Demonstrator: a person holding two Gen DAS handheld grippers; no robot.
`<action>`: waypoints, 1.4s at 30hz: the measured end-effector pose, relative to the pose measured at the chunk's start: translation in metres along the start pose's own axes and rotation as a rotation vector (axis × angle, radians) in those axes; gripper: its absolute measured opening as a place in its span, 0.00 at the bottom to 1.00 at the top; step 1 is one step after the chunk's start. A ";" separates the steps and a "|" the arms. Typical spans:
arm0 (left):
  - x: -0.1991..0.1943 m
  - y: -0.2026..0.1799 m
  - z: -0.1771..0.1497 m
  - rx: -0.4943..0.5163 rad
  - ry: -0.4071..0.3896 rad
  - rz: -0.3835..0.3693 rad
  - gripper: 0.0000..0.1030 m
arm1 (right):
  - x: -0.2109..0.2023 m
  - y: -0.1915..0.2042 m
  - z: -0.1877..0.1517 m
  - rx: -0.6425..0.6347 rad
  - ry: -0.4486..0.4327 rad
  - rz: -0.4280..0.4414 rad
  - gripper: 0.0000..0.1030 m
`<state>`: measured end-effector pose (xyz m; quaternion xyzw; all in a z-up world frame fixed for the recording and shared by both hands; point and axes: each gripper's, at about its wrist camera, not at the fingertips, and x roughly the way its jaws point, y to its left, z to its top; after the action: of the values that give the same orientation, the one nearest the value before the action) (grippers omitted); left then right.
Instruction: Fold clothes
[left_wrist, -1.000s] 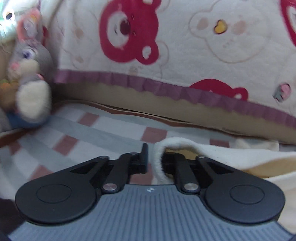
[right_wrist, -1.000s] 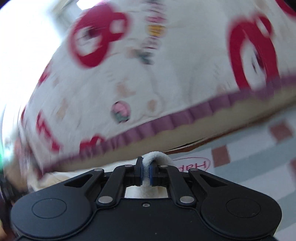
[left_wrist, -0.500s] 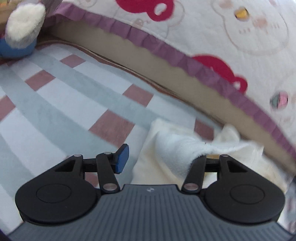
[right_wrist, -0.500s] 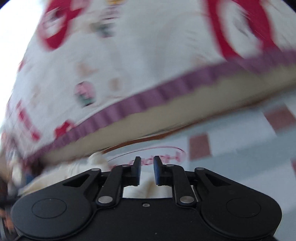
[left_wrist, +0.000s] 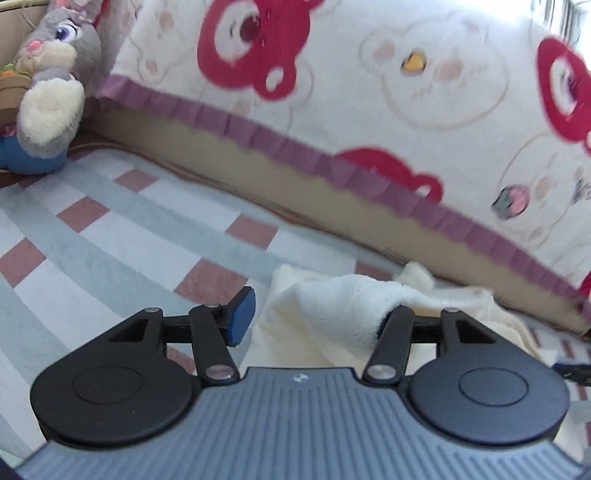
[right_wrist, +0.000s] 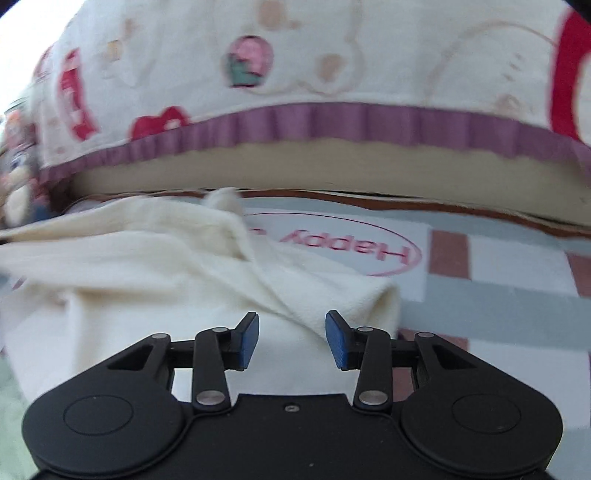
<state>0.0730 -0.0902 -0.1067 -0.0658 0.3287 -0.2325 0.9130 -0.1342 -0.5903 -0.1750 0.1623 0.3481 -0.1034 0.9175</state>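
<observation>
Bear-print pillow (left_wrist: 369, 92) is leaning along the back, purple frill at its lower edge. Checked sheet (left_wrist: 110, 236) is lying under everything. Cream garment (right_wrist: 166, 266) is sitting rumpled on the sheet, just before the pillow. Plush rabbit (left_wrist: 51, 88) is sitting far left. Left gripper (left_wrist: 314, 317) is spread wide, cloth draping over its right finger. Right gripper (right_wrist: 291, 336) is hovering released over the garment's fold.

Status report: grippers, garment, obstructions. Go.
Left gripper open, cream fleece garment draped on its right finger. Right gripper open, empty, over garment. Nothing blocking.
</observation>
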 end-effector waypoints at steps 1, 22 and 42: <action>-0.007 0.001 0.000 0.000 -0.018 -0.009 0.53 | 0.001 -0.002 0.000 0.016 -0.003 -0.051 0.50; 0.114 -0.002 0.094 -0.040 0.214 0.120 0.26 | 0.044 -0.117 0.026 0.539 -0.089 0.133 0.19; 0.102 -0.003 0.080 -0.224 0.125 -0.188 0.49 | 0.019 -0.143 0.032 0.553 -0.170 0.284 0.36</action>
<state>0.1910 -0.1434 -0.1016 -0.1831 0.4012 -0.2826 0.8518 -0.1445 -0.7361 -0.1973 0.4431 0.2028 -0.0782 0.8697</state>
